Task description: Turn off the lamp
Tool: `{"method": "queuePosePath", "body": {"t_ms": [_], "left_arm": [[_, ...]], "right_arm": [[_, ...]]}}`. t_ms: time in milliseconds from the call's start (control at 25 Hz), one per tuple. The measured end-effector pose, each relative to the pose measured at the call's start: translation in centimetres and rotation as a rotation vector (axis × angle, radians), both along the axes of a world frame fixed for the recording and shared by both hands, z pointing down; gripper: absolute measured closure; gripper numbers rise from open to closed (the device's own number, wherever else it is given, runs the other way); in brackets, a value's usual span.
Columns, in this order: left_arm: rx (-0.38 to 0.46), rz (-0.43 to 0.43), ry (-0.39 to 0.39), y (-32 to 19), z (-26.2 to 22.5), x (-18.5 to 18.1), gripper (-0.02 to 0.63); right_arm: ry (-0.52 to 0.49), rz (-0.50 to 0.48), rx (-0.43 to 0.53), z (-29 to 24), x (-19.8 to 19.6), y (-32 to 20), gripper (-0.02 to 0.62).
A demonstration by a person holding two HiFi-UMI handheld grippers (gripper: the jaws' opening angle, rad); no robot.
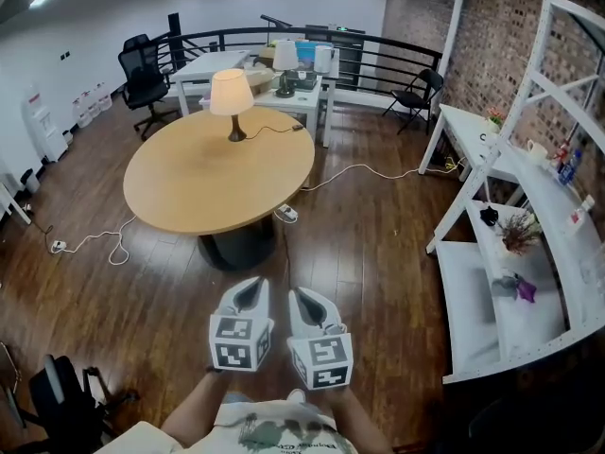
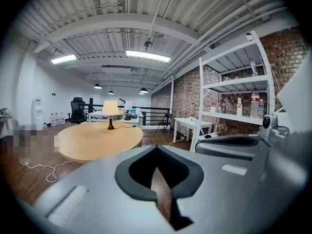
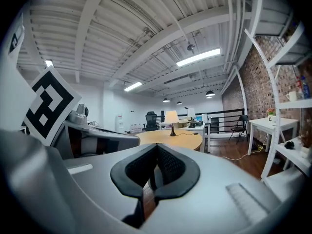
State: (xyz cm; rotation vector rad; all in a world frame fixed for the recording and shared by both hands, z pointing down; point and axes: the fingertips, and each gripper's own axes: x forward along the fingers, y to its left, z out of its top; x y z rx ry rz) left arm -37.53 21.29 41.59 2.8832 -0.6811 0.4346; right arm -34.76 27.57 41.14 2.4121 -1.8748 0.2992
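A lit table lamp (image 1: 232, 100) with a cream shade and dark base stands at the far side of a round wooden table (image 1: 203, 183); its cord (image 1: 274, 128) trails off to the right. The lamp (image 2: 110, 112) is small and distant in the left gripper view, and the lamp (image 3: 171, 120) is just as far in the right gripper view. My left gripper (image 1: 250, 294) and right gripper (image 1: 308, 303) hang side by side over the floor, well short of the table. Both are shut with nothing between their jaws.
White shelving (image 1: 529, 244) with small items lines the right side. A white desk (image 1: 293, 97) with a second lamp (image 1: 285, 64) stands behind the table. Black office chairs (image 1: 142, 78), a railing (image 1: 378, 55) and floor cables (image 1: 104, 239) surround it. A power strip (image 1: 286, 213) lies by the table base.
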Motion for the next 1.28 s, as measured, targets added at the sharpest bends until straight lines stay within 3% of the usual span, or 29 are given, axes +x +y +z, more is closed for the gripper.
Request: {"method": "queuePosePath", "body": {"t_ms": [360, 560, 1280], "left_arm": [[0.023, -0.073, -0.018, -2.4, 0.3, 3.8, 0.607], [0.007, -0.072, -0.007, -4.2, 1.3, 6.2, 0.607], [-0.053, -0.057, 0.020, -20.1, 2.8, 17.3, 0.607]], "right_arm": [[0.011, -0.033, 0.005, -0.1, 5.0, -1.4, 0.595], [0.030, -0.026, -0.020, 0.9, 7.8, -3.2, 0.595], [0.058, -0.029, -0.102, 1.8, 17.9, -19.4, 0.595]]}}
